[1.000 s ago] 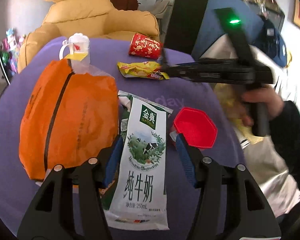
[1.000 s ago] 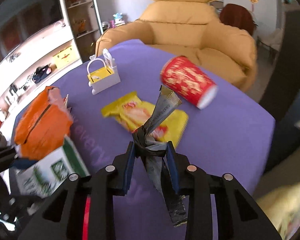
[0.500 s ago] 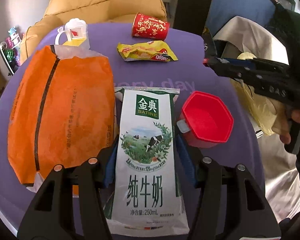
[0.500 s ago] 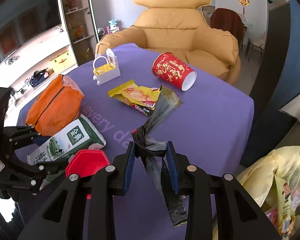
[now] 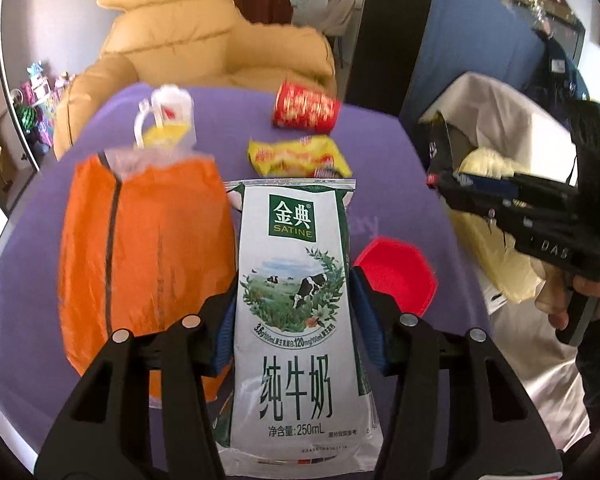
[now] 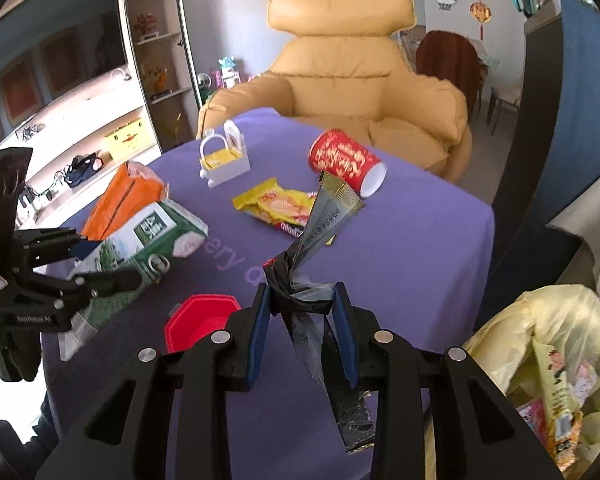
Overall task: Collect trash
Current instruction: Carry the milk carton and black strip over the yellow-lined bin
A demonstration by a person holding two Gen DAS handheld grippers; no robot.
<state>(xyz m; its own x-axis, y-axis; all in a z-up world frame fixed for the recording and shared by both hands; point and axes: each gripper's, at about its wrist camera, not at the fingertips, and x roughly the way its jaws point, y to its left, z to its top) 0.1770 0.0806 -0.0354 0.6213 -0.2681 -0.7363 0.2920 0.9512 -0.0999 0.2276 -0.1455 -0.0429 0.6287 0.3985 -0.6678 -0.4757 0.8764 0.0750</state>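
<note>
Right wrist view: right gripper (image 6: 302,310) clenches a twisted foil wrapper (image 6: 320,236) near the yellow trash bag (image 6: 540,332); left gripper (image 5: 292,316) has just closed on the milk carton (image 5: 296,280). Paper cup (image 6: 344,160), snack packet (image 6: 276,206), orange bag (image 5: 140,248) and red lid (image 5: 396,276) remain on the table, uncollected.

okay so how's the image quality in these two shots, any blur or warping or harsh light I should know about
Left wrist view: the milk carton in the left gripper is sharp, the red cup and yellow wrapper behind it smeared; black vignette corners. Right wrist view: mostly crisp, the shelf edges bowed by the fisheye, sunlight washing out the yellow bag at lower right.
</note>
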